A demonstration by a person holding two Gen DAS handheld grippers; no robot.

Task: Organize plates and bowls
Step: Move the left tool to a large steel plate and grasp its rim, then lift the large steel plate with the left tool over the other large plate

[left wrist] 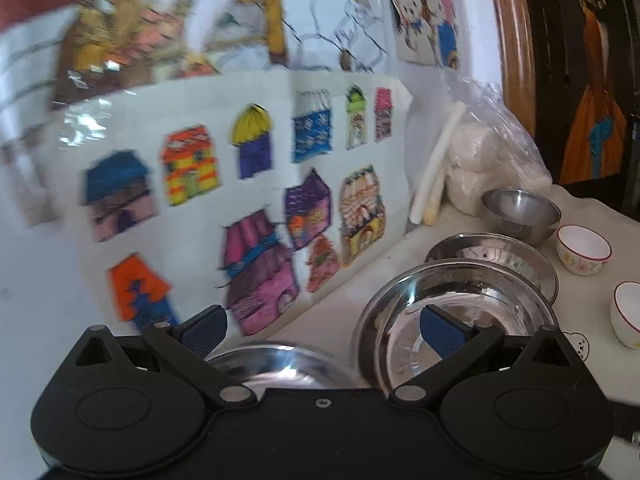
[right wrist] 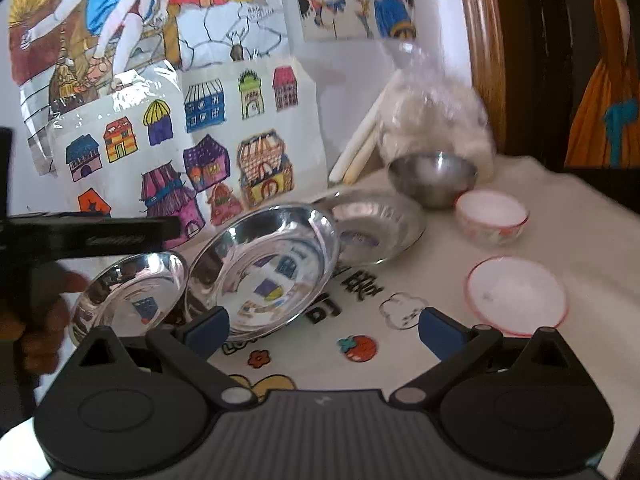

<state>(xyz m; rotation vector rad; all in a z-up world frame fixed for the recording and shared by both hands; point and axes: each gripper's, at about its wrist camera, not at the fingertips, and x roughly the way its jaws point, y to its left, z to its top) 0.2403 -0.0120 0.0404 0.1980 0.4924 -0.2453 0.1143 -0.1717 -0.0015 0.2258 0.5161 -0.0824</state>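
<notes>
Steel plates unstacked along table's back edge; both hand-held grippers, left and right, wide open, empty — next: grip a plate rim.

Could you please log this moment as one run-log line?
left gripper: open, empty, over steel plates | right gripper: open, empty | large shiny steel plate: tilted on neighbours | white red-rimmed bowls: unstacked

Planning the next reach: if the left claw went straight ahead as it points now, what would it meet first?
Probably the big steel plate ahead of the open left claw; its rim lies between the fingers, though depth is unclear.
</notes>
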